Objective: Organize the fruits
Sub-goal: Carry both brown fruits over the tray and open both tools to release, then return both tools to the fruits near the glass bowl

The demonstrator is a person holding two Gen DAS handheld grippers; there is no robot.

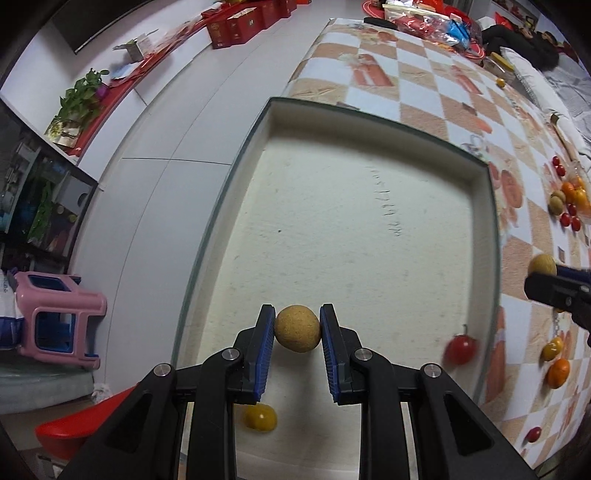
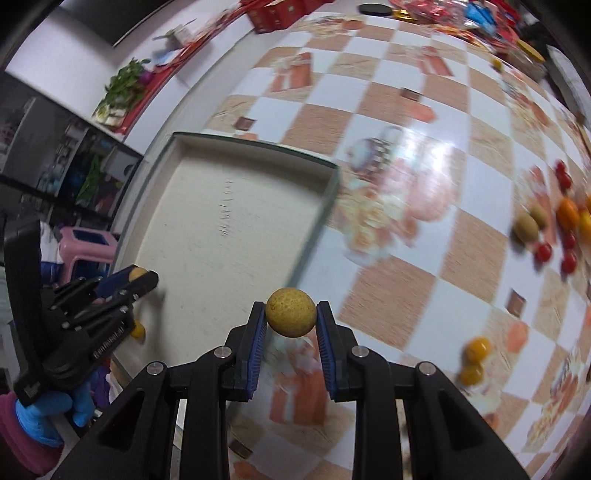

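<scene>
My left gripper [image 1: 297, 328] is shut on a tan longan [image 1: 297, 329] and holds it over the near part of the white tray [image 1: 369, 206]. A yellow tomato [image 1: 259, 416] and a red tomato [image 1: 460, 348] lie in the tray. My right gripper [image 2: 291, 318] is shut on a second tan longan [image 2: 291, 312], above the checkered tablecloth just right of the tray [image 2: 221, 206]. It shows at the right edge of the left wrist view [image 1: 543, 273]. The left gripper [image 2: 142, 278] shows at the left of the right wrist view.
A pile of loose fruit [image 2: 554, 229] lies at the right of the tablecloth: red tomatoes, oranges, longans. Two yellow fruits [image 2: 474, 360] lie nearer. Packets and boxes [image 1: 424, 18] crowd the far end. A pink stool [image 1: 55, 314] stands on the floor to the left.
</scene>
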